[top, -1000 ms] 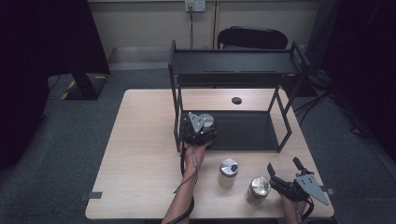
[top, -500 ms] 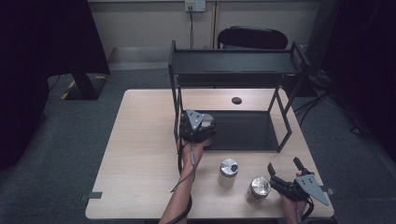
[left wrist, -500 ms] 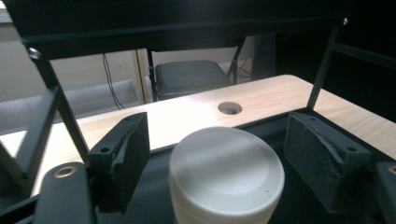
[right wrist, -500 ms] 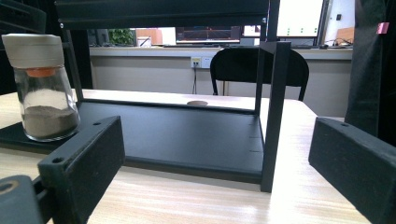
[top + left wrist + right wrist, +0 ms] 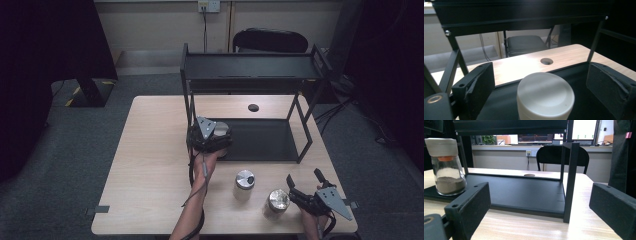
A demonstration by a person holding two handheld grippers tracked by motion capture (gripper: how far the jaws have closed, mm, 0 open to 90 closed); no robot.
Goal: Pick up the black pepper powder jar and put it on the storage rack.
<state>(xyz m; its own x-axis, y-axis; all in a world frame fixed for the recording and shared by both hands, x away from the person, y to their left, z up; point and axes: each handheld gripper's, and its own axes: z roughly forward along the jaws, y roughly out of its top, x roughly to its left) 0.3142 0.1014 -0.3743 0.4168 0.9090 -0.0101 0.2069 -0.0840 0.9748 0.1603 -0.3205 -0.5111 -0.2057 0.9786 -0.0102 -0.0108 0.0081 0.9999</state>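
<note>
Black foam-padded jaws of the left gripper (image 5: 544,82) have just been opening and now stand clear on either side of a white-capped jar (image 5: 545,96), released on the bottom tray of the black metal rack (image 5: 260,140), at its front left corner. Its glass body is cut off below. The right gripper (image 5: 306,186), also spread and empty, rests by the tabletop's (image 5: 150,165) front right corner. Two more round jars, one (image 5: 244,184) and another (image 5: 276,202), stand near the front edge.
</note>
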